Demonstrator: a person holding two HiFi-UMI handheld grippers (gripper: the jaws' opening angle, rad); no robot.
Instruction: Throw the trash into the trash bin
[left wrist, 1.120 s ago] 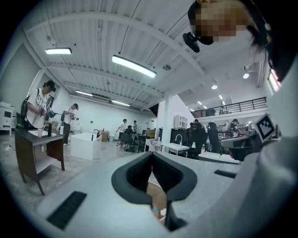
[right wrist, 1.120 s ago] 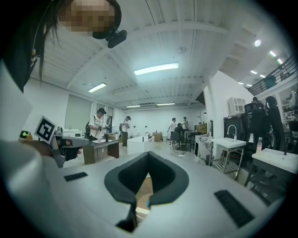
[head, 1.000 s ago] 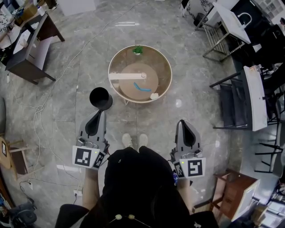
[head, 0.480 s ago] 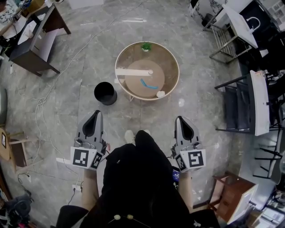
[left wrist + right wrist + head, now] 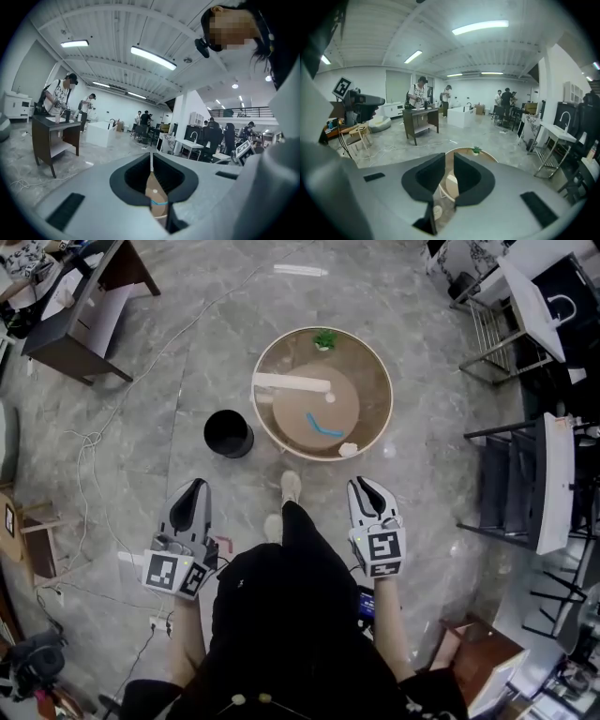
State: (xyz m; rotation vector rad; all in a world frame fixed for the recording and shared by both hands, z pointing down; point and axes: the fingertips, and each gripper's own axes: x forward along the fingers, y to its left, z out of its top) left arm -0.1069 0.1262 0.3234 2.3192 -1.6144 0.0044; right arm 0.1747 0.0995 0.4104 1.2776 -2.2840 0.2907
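A round wooden table [image 5: 375, 362] stands ahead of me. On it lie a curved blue piece of trash [image 5: 323, 425], a crumpled white scrap [image 5: 349, 449] at the near rim and a white strip [image 5: 291, 382]. The black trash bin [image 5: 228, 433] stands on the floor left of the table. My left gripper [image 5: 194, 489] hangs below the bin, jaws together, nothing held; in the left gripper view [image 5: 151, 161] the table shows through the slit beneath the tips. My right gripper [image 5: 364, 486] points at the table's near edge. Its jaws [image 5: 449, 164] have just been opening and nothing is between them.
A small green plant [image 5: 324, 338] sits at the table's far rim. A dark desk [image 5: 80, 310] stands far left, folding chairs [image 5: 525, 484] at the right, cables [image 5: 89, 442] trail over the marble floor. Several people stand far off in the room. My feet [image 5: 291, 488] are near the table.
I have stepped toward the table, which now lies closer. The right gripper has dropped, tilted down toward the table's near edge and parted its jaws. The left gripper has sunk a little.
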